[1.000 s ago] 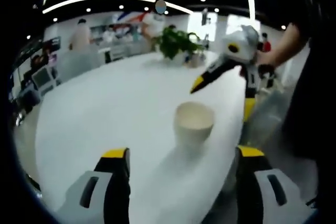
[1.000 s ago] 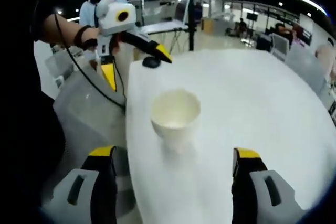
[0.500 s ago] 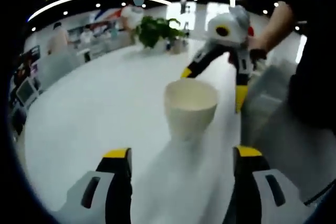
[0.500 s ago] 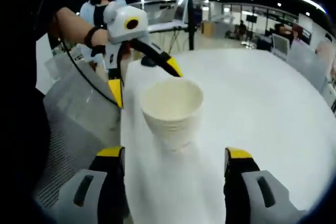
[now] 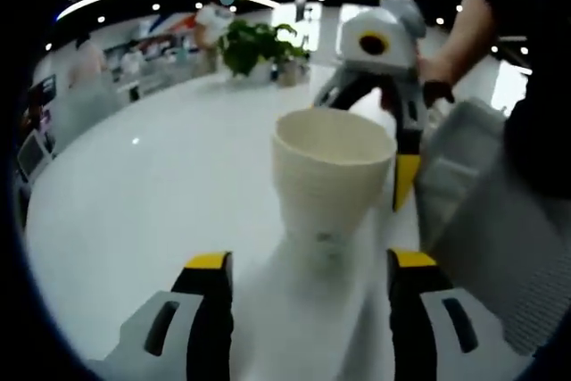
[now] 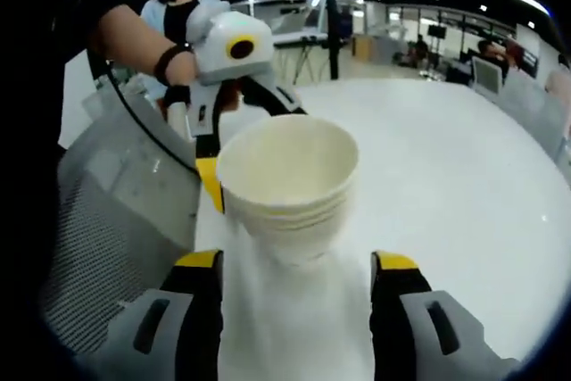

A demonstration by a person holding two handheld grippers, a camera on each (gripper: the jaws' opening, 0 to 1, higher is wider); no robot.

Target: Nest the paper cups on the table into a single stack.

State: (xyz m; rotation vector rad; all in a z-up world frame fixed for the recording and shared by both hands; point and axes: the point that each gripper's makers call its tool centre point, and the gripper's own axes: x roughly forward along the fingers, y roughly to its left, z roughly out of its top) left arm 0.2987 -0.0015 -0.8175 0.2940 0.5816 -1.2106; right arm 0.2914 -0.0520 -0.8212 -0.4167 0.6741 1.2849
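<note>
A nested stack of cream paper cups (image 5: 332,176) stands upright on the white table (image 5: 161,211). My left gripper (image 5: 310,263) is open, and the stack's base sits just ahead of its yellow tips. From the opposite side my right gripper (image 6: 296,263) is also open, with the same stack (image 6: 290,186) rising close in front of its jaws. Each gripper shows beyond the cups in the other's view: a yellow fingertip (image 5: 403,180) of the right one beside the stack, and a fingertip (image 6: 211,186) of the left one against the stack's side. Neither gripper touches the cups.
A grey mesh chair (image 6: 116,211) stands against the table's edge beside the stack, and it shows too as the chair (image 5: 473,185). A potted plant (image 5: 259,46) sits at the table's far end. People stand in the background. The person's forearm (image 6: 134,37) holds the left gripper.
Both grippers have closed in on the cup stack from opposite sides, so it looms much larger. Their jaws stay open. The stack has not shifted on the table.
</note>
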